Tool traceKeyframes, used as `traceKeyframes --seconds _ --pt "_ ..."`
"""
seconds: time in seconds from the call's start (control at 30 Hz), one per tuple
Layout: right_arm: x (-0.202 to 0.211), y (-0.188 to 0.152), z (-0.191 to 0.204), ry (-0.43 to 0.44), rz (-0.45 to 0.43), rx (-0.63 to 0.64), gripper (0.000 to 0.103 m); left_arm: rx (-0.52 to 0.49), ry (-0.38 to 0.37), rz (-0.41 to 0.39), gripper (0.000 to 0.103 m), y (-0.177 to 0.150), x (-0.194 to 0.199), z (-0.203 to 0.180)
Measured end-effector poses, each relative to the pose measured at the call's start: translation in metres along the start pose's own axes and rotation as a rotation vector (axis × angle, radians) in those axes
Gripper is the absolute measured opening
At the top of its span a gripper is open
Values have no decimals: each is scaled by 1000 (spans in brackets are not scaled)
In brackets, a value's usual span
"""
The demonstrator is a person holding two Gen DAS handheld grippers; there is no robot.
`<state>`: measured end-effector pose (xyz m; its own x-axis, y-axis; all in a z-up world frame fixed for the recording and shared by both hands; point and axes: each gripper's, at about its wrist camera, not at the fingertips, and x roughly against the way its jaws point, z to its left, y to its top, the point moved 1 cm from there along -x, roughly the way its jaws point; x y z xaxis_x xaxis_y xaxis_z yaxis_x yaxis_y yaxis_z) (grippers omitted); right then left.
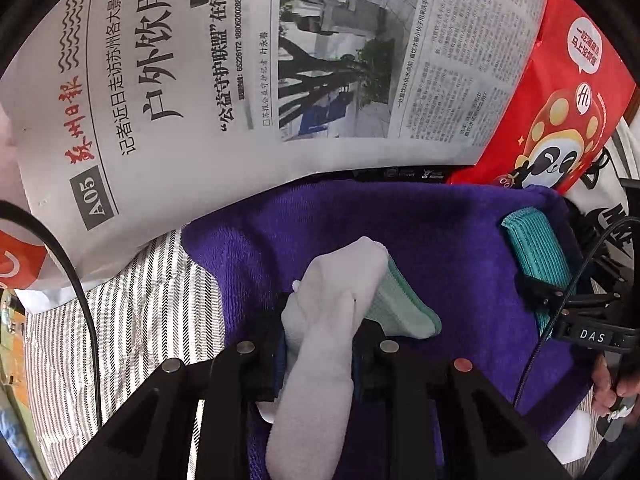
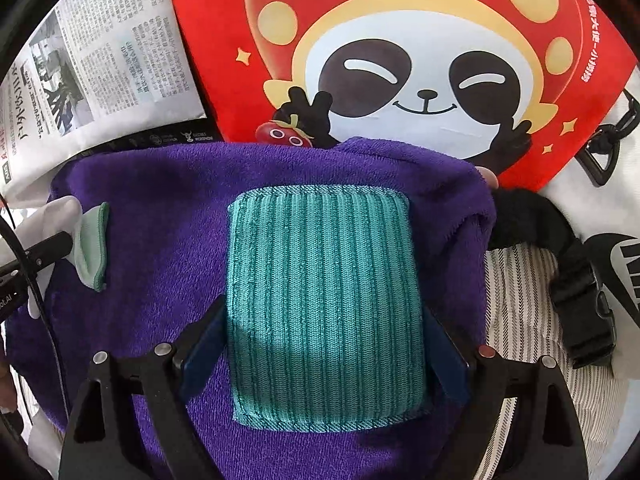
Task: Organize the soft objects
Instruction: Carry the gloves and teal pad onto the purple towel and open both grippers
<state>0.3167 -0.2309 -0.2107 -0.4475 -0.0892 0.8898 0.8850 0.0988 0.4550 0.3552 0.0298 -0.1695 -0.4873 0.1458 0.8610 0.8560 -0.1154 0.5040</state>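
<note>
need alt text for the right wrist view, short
The right tool straddles a folded teal ribbed cloth lying on a purple towel, one finger at each side edge. Behind the towel lie a red panda-print bag and a newspaper; at far left the left tool holds a white sock.

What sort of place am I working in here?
Probably a home, likely on a bed: striped bedding lies under a purple towel, with a newspaper and a red panda bag spread beside it.
</note>
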Motion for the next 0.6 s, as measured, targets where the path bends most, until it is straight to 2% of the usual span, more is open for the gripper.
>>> traceKeyframes --seconds 0.1,0.27,0.4,0.47,0.6 --pt "-6 1 6 9 0 25 94 -3 -10 23 42 -2 -9 -3" --pt "0 -5 18 -17 5 84 98 -44 -54 43 70 -8 -14 -16" --pt "14 -6 23 -36 -15 93 99 -87 -19 44 73 -10 -8 -28" --pt "24 -5 27 -44 -28 120 99 -87 5 38 74 -8 -4 -30" --pt "42 -7 25 -33 -48 87 99 -80 33 17 74 -8 6 -28"
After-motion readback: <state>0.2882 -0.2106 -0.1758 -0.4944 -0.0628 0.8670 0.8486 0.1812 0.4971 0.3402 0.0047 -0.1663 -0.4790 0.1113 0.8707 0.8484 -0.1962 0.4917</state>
